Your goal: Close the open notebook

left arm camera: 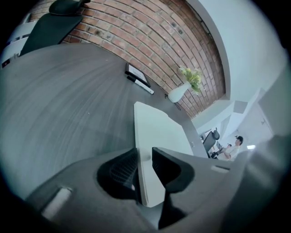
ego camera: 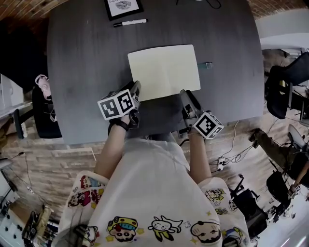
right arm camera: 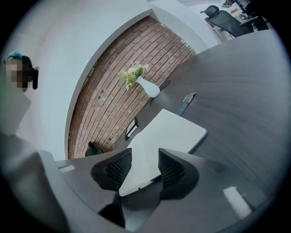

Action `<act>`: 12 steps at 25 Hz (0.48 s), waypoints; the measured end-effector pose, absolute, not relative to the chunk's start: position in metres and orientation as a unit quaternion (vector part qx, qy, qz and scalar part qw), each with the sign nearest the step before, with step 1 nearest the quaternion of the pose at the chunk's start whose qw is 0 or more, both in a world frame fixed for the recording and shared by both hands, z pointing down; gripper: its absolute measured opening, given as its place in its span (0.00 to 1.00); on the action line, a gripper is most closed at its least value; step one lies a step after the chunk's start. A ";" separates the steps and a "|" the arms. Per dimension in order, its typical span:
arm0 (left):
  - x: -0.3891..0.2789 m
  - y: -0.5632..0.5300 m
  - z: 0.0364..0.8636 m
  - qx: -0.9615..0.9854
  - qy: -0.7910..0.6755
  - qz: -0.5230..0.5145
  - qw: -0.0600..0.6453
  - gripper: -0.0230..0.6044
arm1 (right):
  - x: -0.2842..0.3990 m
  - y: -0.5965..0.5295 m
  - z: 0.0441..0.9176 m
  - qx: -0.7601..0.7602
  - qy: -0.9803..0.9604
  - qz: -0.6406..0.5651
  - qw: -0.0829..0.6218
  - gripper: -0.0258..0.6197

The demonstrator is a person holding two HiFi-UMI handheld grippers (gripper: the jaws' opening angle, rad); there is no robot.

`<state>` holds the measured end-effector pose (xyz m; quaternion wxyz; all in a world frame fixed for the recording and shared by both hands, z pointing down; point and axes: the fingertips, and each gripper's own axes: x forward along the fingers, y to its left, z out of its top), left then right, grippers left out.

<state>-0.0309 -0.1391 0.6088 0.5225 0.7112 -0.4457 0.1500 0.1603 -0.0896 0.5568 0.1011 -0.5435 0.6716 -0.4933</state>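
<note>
The open notebook [ego camera: 164, 72] lies flat on the dark grey table [ego camera: 82, 72], its blank cream pages up. My left gripper [ego camera: 136, 89] is at its near left corner. In the left gripper view that corner [left arm camera: 159, 129] runs between the jaws [left arm camera: 144, 157], which stand a little apart with page showing between them: open. My right gripper [ego camera: 186, 96] is at the near right corner. In the right gripper view its jaws [right arm camera: 145, 161] stand apart over the notebook [right arm camera: 168, 134], and the pads do not press on it.
A black-and-white marker [ego camera: 129, 22] and a framed card [ego camera: 123, 8] lie at the table's far edge. A small teal strap [ego camera: 206, 65] pokes out at the notebook's right side. A white vase with flowers [right arm camera: 148, 86] stands by the brick wall. Office chairs [ego camera: 46, 111] flank the table.
</note>
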 end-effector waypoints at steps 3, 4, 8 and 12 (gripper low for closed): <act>-0.030 -0.139 0.609 0.707 -0.445 0.161 0.525 0.20 | 0.159 -0.089 0.556 -0.541 0.670 -0.497 0.106 0.32; -0.031 -0.140 0.609 0.705 -0.445 0.162 0.529 0.19 | 0.158 -0.088 0.556 -0.541 0.669 -0.498 0.104 0.32; -0.034 -0.140 0.611 0.704 -0.436 0.172 0.534 0.16 | 0.155 -0.086 0.559 -0.534 0.664 -0.512 0.108 0.32; -0.035 -0.141 0.612 0.701 -0.426 0.171 0.545 0.15 | 0.153 -0.085 0.563 -0.522 0.656 -0.533 0.116 0.33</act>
